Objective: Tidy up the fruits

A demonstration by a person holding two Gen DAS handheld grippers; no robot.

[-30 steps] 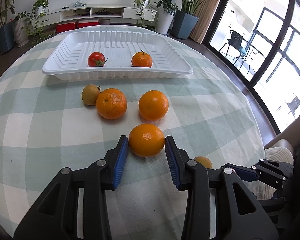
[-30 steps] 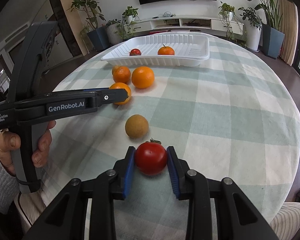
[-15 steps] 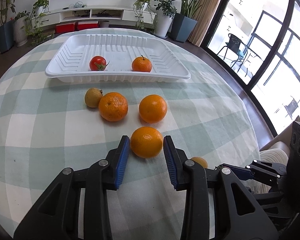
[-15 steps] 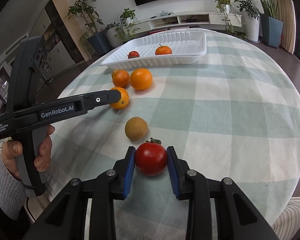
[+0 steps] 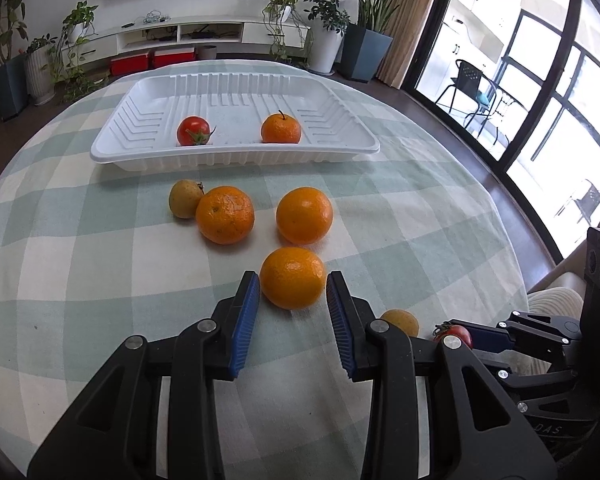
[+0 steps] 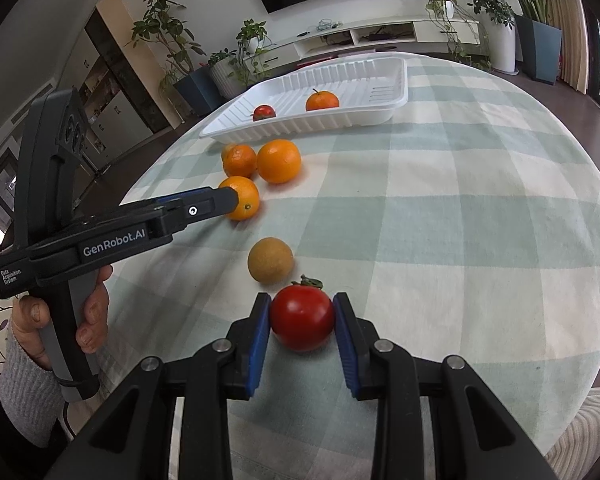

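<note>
My left gripper (image 5: 292,296) has its blue pads on both sides of an orange (image 5: 293,278) on the checked tablecloth; I cannot tell if the pads touch it. My right gripper (image 6: 302,318) is shut on a red tomato (image 6: 302,317) that rests on the cloth. A white tray (image 5: 236,156) at the far side holds a tomato (image 5: 193,131) and a small orange (image 5: 281,129). Two more oranges (image 5: 225,215) (image 5: 304,215) and a yellow-brown fruit (image 5: 185,199) lie before the tray. Another yellow-brown fruit (image 6: 270,260) lies just beyond the held tomato.
The round table's edge (image 5: 512,240) curves off to the right, with windows and a dark floor beyond. Potted plants and a low TV cabinet (image 5: 204,36) stand behind the table. The left gripper's body and the hand holding it (image 6: 60,240) fill the left of the right wrist view.
Both wrist cameras have tilted and drawn back a little, so the tray looks farther. The left pads have narrowed slightly around the orange. The tomato stays between the right pads.
</note>
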